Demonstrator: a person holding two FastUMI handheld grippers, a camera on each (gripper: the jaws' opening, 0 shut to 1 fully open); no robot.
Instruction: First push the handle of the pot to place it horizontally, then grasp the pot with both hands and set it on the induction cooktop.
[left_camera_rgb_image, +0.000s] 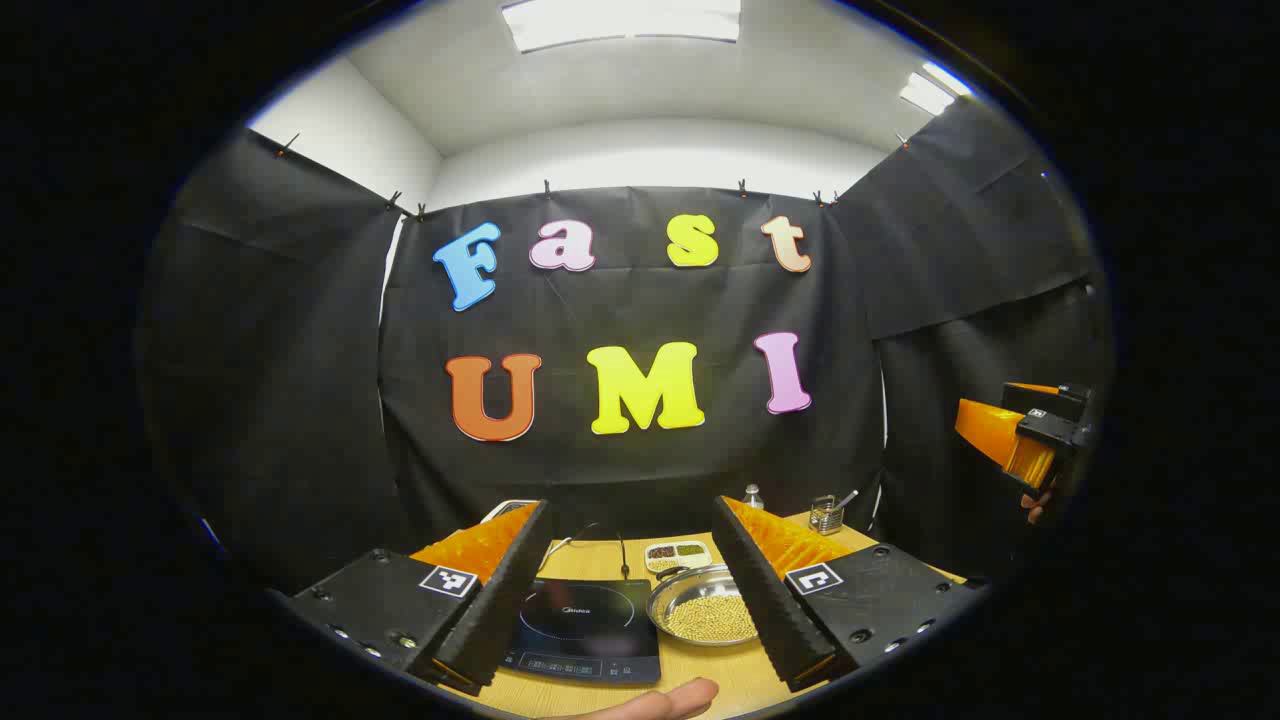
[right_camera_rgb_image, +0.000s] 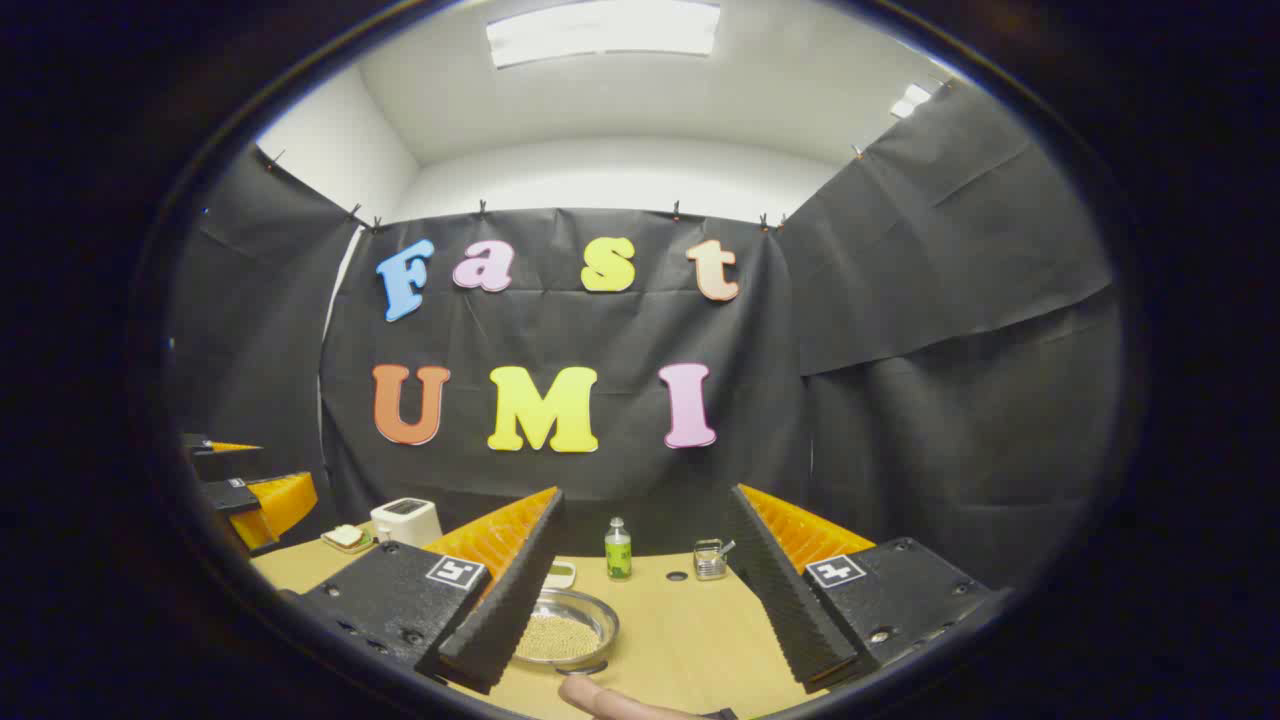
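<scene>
Both grippers hang high above the wooden table (left_camera_rgb_image: 745, 680), with nothing held. The left gripper (left_camera_rgb_image: 630, 590) has its two fingers wide apart, and between them sits the black induction cooktop (left_camera_rgb_image: 585, 630). Just to the right of the cooktop, very close or maybe touching, is the shiny pot (left_camera_rgb_image: 700, 605), a wide shallow one full of little tan beans. Its handle is hard to make out, so I cannot tell which way it points. A small tray of spices (left_camera_rgb_image: 677, 555) sits just behind the pot. The right gripper (right_camera_rgb_image: 635, 600) is spread open too, with the pot (right_camera_rgb_image: 565, 630) low beside its left finger. If the handle gets pushed too hard, the pot could tip and beans could roll everywhere. It might also bump the spice tray. The table in front of the pot looks bare, so there is room to come down. A green bottle (right_camera_rgb_image: 618, 550) and a metal holder (right_camera_rgb_image: 709, 560) stand far back.
</scene>
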